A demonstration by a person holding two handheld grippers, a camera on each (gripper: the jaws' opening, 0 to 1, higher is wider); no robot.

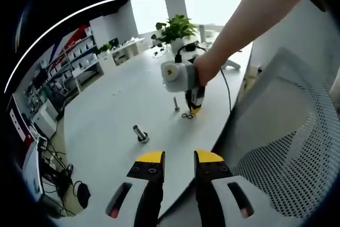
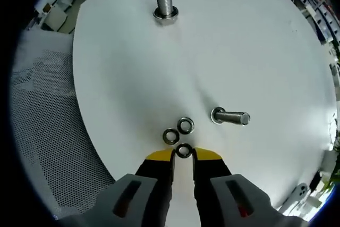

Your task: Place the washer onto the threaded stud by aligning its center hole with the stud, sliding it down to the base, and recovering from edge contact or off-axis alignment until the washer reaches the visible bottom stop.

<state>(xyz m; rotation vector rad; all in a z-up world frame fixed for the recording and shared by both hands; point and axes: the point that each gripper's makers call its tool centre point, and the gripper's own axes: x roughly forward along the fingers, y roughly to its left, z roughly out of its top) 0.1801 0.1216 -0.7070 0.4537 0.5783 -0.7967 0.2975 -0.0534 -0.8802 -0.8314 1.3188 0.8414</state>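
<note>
Three small metal washers lie together on the white table (image 2: 255, 51). One washer (image 2: 184, 151) sits between the yellow tips of my right gripper (image 2: 184, 155), whose jaws have closed against its sides at table level. The second washer (image 2: 170, 136) and third washer (image 2: 185, 126) lie just beyond it. A threaded stud (image 2: 230, 117) stands to the right of them, and another stud (image 2: 166, 1) stands farther off. In the left gripper view, a hand holds the right gripper (image 1: 190, 111) down at the washers (image 1: 187, 115), beside a stud (image 1: 176, 103). My left gripper (image 1: 179, 158) hovers open, holding nothing.
A second stud (image 1: 141, 134) stands nearer my left gripper. A white mesh chair (image 1: 287, 131) sits against the table's right edge, and the chair mesh (image 2: 48, 110) lies left of the table in the right gripper view. A potted plant (image 1: 175, 27) and shelves (image 1: 69, 57) stand far back.
</note>
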